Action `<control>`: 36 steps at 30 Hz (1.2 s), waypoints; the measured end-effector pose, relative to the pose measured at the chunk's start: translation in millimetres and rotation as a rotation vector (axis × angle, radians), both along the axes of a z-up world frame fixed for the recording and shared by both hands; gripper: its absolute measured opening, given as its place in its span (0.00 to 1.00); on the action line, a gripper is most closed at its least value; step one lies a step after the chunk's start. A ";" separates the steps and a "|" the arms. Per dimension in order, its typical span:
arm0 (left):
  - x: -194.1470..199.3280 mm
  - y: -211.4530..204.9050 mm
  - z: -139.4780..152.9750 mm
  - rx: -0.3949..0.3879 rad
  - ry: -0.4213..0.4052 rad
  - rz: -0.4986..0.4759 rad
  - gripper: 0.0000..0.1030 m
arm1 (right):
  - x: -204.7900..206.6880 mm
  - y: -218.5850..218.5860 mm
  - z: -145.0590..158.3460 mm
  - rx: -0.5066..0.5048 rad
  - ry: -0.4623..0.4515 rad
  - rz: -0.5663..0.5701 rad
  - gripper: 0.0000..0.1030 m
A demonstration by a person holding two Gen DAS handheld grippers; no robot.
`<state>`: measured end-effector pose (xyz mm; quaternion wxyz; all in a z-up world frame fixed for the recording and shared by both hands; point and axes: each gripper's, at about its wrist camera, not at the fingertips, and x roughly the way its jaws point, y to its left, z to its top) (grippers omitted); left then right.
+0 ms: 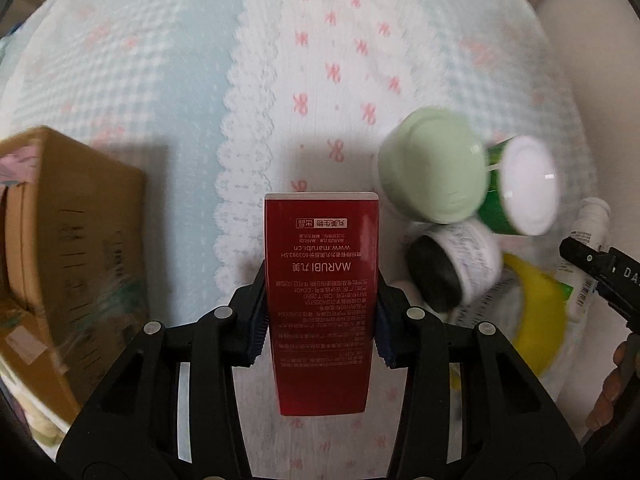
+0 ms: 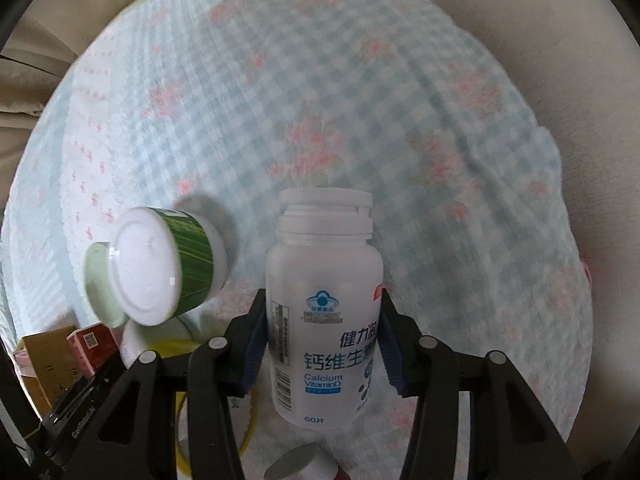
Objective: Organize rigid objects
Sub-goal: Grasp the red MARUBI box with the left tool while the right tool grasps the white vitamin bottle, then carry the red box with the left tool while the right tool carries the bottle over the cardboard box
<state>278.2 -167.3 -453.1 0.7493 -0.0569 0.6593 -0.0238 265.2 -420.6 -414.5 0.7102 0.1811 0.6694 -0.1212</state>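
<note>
Left gripper [image 1: 320, 300]: we see it closed on the red MARUBI box [image 1: 321, 304], blue pads pressed against the box's two long sides; the box runs lengthwise away from the camera, printed face toward us.
Right gripper [image 2: 322, 320]: we see it clamped around the white calcium and vitamin D bottle [image 2: 323, 312], pads on the bottle's body, cap end pointing away from the camera.
Surface: both held items are over a quilted bedcover [image 1: 160, 80] in pale blue check and white with pink bows.
Cardboard box [image 1: 68, 248]: we find it at the left edge of the left wrist view, well apart from the red box.
Cluster to the right of the red box: a pale green lidded jar [image 1: 432, 164], a green tub with a white lid [image 1: 520, 188] touching it, and a white jar with a black lid [image 1: 456, 268] just below them.
Further right: a yellow item [image 1: 536, 308] and a small white bottle [image 1: 592, 220], both blurred; we cannot tell what they are more exactly.
Right wrist view: the green tub lies tilted to the left of the held bottle, apart from it.
</note>
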 end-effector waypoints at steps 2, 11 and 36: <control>-6.3 4.7 22.2 -0.013 -0.036 0.001 0.38 | -5.9 -0.9 19.9 -0.003 -0.034 -0.010 0.44; -34.4 36.2 149.0 -0.065 -0.210 0.002 0.38 | -36.2 18.4 138.9 -0.038 -0.188 0.013 0.44; -94.3 297.4 279.0 -0.066 -0.378 -0.123 0.38 | -92.7 304.9 281.8 0.042 -0.414 0.199 0.45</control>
